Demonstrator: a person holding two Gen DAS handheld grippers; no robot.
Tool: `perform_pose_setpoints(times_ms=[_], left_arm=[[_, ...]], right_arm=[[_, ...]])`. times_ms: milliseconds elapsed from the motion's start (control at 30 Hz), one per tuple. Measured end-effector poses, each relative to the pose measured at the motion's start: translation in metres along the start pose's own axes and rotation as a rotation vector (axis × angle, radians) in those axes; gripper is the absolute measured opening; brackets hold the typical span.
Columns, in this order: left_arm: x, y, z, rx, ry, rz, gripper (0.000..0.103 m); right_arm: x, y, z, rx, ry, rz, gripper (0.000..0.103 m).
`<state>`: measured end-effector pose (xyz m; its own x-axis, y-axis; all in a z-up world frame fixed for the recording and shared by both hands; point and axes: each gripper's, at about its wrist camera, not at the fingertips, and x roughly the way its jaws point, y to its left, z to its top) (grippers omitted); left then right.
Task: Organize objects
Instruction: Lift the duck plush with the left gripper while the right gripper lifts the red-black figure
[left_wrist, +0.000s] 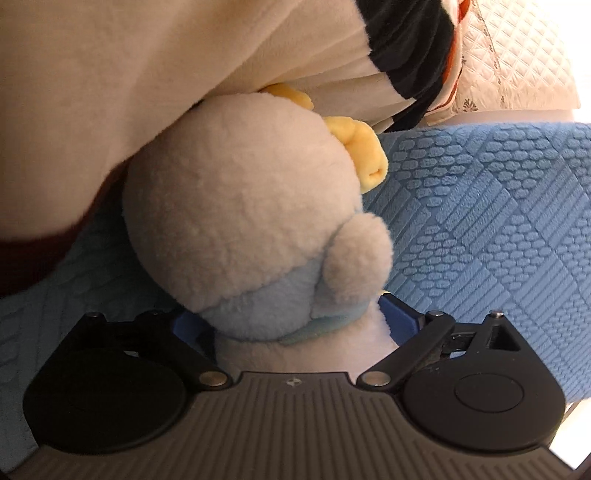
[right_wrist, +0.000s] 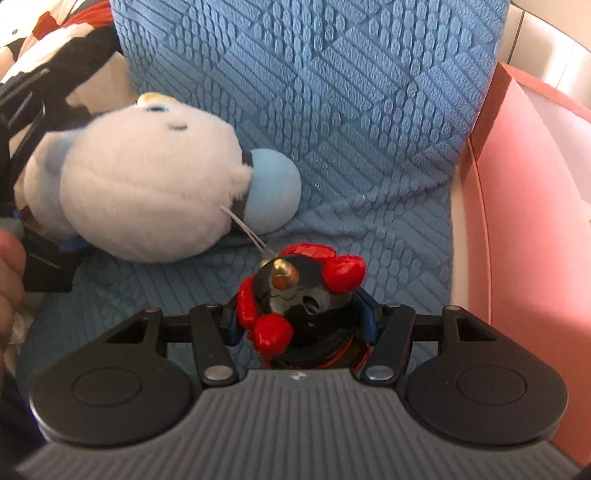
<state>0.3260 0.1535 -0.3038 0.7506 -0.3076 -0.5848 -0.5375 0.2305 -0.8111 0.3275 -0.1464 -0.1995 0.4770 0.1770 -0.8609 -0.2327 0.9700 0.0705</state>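
My left gripper (left_wrist: 295, 325) is shut on a white and pale-blue plush toy (left_wrist: 240, 206) with yellow feet, pressed against a large cream plush (left_wrist: 166, 55). The same plush toy (right_wrist: 147, 184) shows in the right wrist view, lying on the blue textured blanket (right_wrist: 351, 110), with the left gripper (right_wrist: 37, 236) at its left side. My right gripper (right_wrist: 299, 317) is shut on a small black figurine with red claws and a gold horn (right_wrist: 295, 295), held just above the blanket, close to the plush toy's blue cap.
A pink box (right_wrist: 535, 221) stands at the right edge of the blanket. A black, white and red striped plush (right_wrist: 55, 66) lies at the back left. A quilted cream cover (left_wrist: 517, 55) lies beyond the blanket (left_wrist: 480, 221).
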Motion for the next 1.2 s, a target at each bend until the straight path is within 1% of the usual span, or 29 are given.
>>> perform_pose_setpoints(times_ms=[167, 267, 367, 533, 700, 800, 933, 1033, 1133, 1200], left_arm=[[0.011, 0.0, 0.001, -0.015, 0.008, -0.018, 0.1], [0.013, 0.0, 0.003, -0.022, 0.02, -0.024, 0.099], [0.011, 0.0, 0.002, -0.025, 0.029, -0.028, 0.096], [0.005, -0.003, 0.001, -0.002, 0.063, -0.025, 0.091], [-0.008, -0.011, -0.005, 0.067, 0.104, -0.032, 0.089], [-0.017, -0.014, -0.012, 0.106, 0.156, -0.047, 0.087], [-0.035, -0.016, -0.021, 0.159, 0.196, -0.067, 0.085], [-0.052, -0.018, -0.027, 0.221, 0.197, -0.066, 0.085], [-0.063, -0.02, -0.028, 0.279, 0.204, -0.038, 0.085], [-0.07, -0.02, -0.028, 0.298, 0.202, -0.025, 0.085]], right_arm=[[0.006, 0.002, 0.004, 0.004, -0.011, -0.009, 0.06], [0.008, -0.005, 0.011, 0.028, -0.025, -0.005, 0.06], [0.009, -0.011, 0.021, 0.046, -0.043, -0.016, 0.06], [0.004, -0.022, 0.033, 0.071, -0.084, -0.04, 0.06], [-0.004, -0.032, 0.037, 0.098, -0.111, -0.039, 0.06], [-0.01, -0.033, 0.037, 0.102, -0.123, -0.029, 0.06], [-0.018, -0.032, 0.036, 0.115, -0.128, -0.006, 0.06], [-0.023, -0.027, 0.03, 0.105, -0.119, 0.014, 0.06], [-0.027, -0.018, 0.019, 0.106, -0.099, 0.044, 0.06], [-0.029, -0.011, 0.012, 0.1, -0.083, 0.068, 0.06]])
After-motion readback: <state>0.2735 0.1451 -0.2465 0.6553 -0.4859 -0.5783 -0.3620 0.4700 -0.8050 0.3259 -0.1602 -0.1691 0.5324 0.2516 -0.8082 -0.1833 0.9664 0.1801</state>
